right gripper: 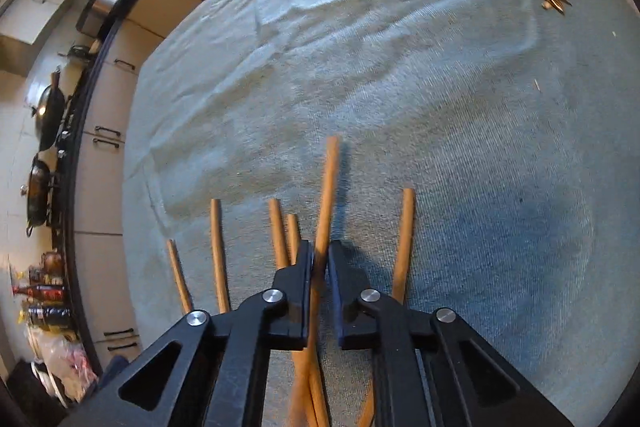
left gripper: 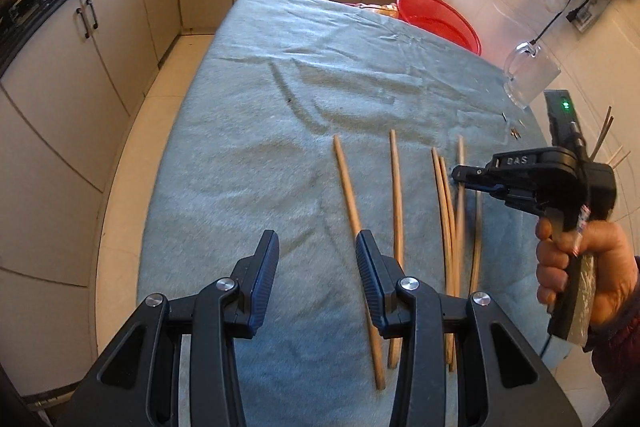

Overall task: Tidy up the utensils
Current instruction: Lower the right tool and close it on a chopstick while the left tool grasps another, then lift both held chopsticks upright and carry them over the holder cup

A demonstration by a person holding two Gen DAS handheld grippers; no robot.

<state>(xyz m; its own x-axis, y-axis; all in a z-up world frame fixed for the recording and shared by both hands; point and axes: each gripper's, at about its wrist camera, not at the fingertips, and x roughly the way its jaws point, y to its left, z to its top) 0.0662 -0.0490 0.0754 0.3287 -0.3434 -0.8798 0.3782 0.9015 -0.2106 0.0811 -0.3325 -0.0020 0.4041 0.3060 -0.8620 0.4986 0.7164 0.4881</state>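
Right gripper (right gripper: 320, 255) is clamping one wooden chopstick (right gripper: 326, 203), fingers (right gripper: 298, 291) nearly together on its shaft, tip pointing to 12 o'clock. Five other chopsticks (right gripper: 218, 255) are lying on the blue cloth (right gripper: 440, 107) covering the desk, fanned at 9 to 3 o'clock around it. Left gripper (left gripper: 318, 259) is hovering with fingers partly apart, holding nothing, one chopstick just at 3 o'clock.
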